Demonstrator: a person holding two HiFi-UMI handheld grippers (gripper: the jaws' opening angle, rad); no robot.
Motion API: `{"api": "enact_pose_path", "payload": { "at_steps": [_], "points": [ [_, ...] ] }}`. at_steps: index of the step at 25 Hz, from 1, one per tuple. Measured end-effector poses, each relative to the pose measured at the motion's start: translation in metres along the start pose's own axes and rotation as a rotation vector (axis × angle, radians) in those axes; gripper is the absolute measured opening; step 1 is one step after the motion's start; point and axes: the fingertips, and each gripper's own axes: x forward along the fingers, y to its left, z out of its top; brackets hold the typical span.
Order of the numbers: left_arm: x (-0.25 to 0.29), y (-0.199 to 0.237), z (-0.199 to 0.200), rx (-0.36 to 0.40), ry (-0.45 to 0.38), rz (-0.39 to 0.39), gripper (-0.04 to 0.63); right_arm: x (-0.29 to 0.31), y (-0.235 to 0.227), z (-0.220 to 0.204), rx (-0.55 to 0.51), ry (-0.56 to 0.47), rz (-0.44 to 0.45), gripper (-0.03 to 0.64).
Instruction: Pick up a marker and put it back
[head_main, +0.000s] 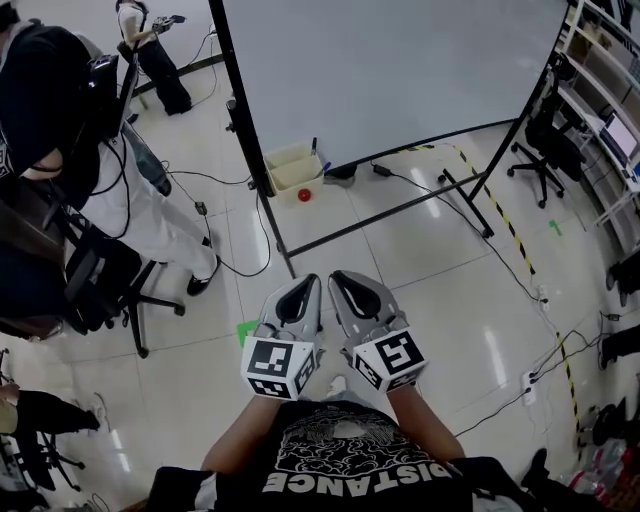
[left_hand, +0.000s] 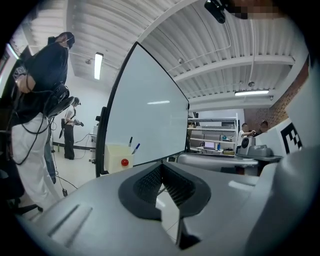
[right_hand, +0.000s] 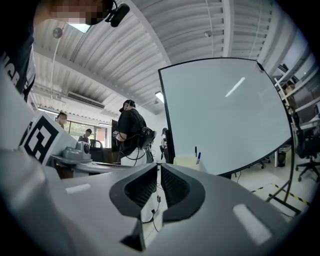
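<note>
A black marker (left_hand: 130, 141) and a blue marker (left_hand: 136, 148) stand in a cream box (head_main: 292, 170) at the lower left corner of the whiteboard (head_main: 400, 70). The box has a red round knob (head_main: 304, 194) on its front. The right gripper view also shows both pens: black marker (right_hand: 195, 151), blue marker (right_hand: 199, 158). I hold my left gripper (head_main: 303, 285) and right gripper (head_main: 346, 281) side by side close to my body, well short of the box. Both point toward the board. Each one's jaws are shut with nothing between them, seen in its own view: left gripper (left_hand: 161, 166), right gripper (right_hand: 158, 167).
The whiteboard's black stand foot (head_main: 390, 212) runs across the floor between me and the board. A person in a dark top (head_main: 55, 100) and an office chair (head_main: 110, 290) are at the left. Cables (head_main: 235, 265), striped floor tape (head_main: 500, 215) and another chair (head_main: 545, 150) lie to the sides.
</note>
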Motion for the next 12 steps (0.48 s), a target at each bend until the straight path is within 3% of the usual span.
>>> {"api": "enact_pose_path", "payload": {
  "at_steps": [12],
  "points": [
    [0.047,0.022,0.013,-0.005,-0.023,0.016,0.005,0.049,-0.046,0.020,-0.043,-0.028,0.004,0.006]
  ]
}}
